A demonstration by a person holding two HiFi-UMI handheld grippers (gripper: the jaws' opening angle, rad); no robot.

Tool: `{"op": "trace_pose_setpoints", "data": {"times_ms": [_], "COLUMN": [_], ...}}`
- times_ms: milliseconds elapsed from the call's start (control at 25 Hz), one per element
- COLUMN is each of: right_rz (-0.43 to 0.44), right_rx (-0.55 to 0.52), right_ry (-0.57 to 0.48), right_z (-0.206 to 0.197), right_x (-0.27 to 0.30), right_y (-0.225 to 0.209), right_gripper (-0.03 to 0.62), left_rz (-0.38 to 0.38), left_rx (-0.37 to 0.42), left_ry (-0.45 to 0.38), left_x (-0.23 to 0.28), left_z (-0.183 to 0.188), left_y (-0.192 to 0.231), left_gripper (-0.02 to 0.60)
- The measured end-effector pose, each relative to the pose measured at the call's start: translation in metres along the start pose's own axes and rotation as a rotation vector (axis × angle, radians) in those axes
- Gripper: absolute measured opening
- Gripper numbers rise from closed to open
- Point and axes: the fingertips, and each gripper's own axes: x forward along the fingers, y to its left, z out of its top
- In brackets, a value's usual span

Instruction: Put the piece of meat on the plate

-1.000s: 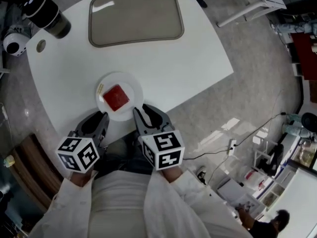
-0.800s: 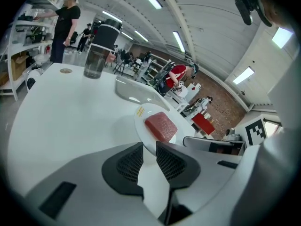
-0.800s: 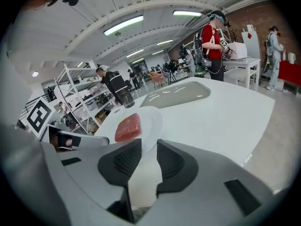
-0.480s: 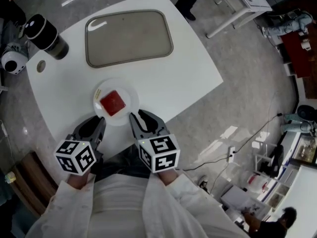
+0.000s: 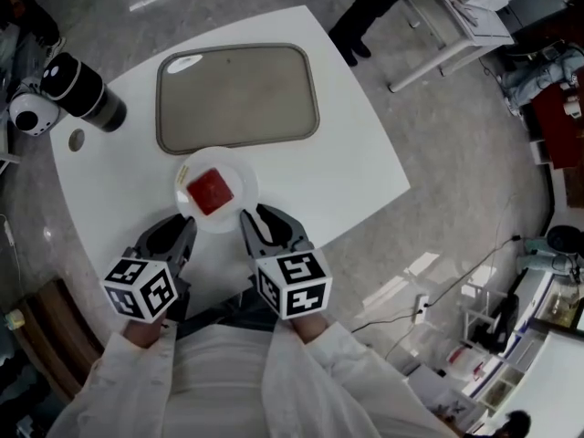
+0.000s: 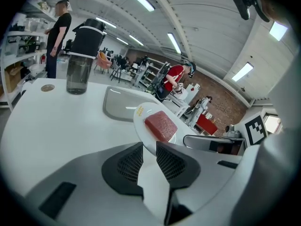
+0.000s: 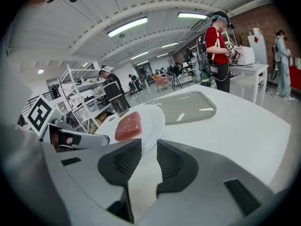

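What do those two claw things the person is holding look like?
The left claw and right claw each have a grey body, two dark, rounded, mesh-textured fingers, and a white cube with black square markers. The person wears long white sleeves. No cables show.

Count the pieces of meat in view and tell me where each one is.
1. The piece of meat lies on the white plate, on the table beside the tray. None looks hidden.

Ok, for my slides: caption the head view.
Meat piece lies on the white plate; left gripper and right gripper open nearby, empty.
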Motion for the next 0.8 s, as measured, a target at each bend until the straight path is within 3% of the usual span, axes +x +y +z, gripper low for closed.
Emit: {"op": "trace_pose_setpoints", "data": {"times_ms": [320,800], "right_rz": [0.052,0.113], "right_rx": [-0.032,-0.045], "right_ry": [0.018,0.062], "right_z": [0.048,0.085], "right_x": [0.03,0.072], "right_y": [-0.048,-0.091], "right_gripper": [0.109,0.109], "left_rz": [0.041,0.109], "left_rx": [-0.014,-0.059], "left_ry": [-0.025,-0.056], "left_x": [0.051,0.103], "left_z": [0.048,0.086], "left_y": [-0.007,0.0], "left_gripper": [0.089,0.089]}}
